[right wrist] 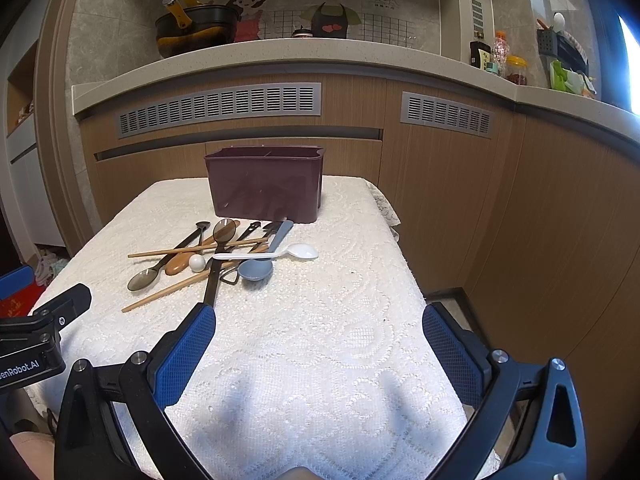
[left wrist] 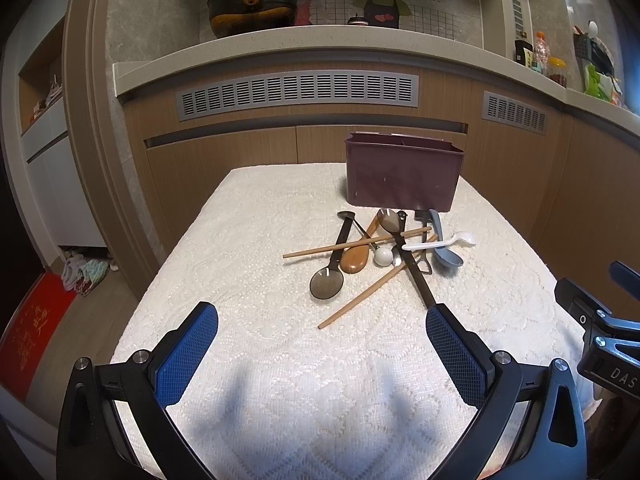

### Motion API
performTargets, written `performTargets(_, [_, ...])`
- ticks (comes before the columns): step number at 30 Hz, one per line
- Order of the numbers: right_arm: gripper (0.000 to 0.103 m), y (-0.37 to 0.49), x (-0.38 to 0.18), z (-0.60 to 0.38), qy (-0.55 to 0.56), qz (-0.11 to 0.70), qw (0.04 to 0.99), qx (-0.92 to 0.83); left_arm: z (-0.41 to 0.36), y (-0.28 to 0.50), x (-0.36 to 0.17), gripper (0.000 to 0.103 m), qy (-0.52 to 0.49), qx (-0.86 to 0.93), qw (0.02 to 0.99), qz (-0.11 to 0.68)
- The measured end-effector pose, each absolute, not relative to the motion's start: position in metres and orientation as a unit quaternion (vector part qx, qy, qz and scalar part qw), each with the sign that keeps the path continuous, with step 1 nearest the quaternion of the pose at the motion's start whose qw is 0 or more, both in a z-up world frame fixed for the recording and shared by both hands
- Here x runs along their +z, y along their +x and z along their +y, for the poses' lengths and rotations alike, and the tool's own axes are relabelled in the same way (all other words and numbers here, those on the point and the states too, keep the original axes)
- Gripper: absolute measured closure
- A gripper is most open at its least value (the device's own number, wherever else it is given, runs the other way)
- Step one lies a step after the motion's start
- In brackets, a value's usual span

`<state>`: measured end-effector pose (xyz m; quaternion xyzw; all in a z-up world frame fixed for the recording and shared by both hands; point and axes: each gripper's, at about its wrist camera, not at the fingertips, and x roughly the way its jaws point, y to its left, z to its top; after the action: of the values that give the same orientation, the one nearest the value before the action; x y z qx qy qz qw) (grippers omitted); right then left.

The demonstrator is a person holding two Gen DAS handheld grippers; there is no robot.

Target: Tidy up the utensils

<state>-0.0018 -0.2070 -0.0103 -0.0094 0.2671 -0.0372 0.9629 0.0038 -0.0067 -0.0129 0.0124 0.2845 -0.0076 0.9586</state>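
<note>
I have both grippers hovering above the near end of the counter (left wrist: 248,240), which is covered with a white lace cloth. My left gripper (left wrist: 322,344) is spread wide and holds nothing; my right gripper (right wrist: 319,344) is spread wide too, also holding nothing. In the left view the right one shows at the right edge, so the two sit side by side.

The utensils lie in a crossed heap on the cloth, just in front of a dark maroon bin (left wrist: 404,178) that stands upright at the far end. Two wooden chopsticks (left wrist: 352,244) cross the heap, one lying over the others, the other (left wrist: 360,300) angled toward me. A smoky translucent spoon (left wrist: 327,283) lies at the left with its bowl nearest me, next to a brown wooden spoon (left wrist: 355,258). A long black-handled spoon (left wrist: 412,268) runs from the bin toward my left gripper, its handle end close to the right finger. A white plastic spoon (right wrist: 280,254) rests across a grey-blue spoon (right wrist: 256,268) on the right side of the heap. A small white ball-shaped piece (left wrist: 383,257) sits in the middle; I cannot tell what it belongs to.
</note>
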Motion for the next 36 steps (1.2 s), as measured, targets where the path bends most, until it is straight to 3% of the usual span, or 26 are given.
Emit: performTargets(36, [0.0, 0.013, -0.009, -0.206, -0.035, 0.269, 0.962, -0.033, -0.005, 0.021, -0.01, 0.0, 0.029, -0.012, 0.953, 0.301])
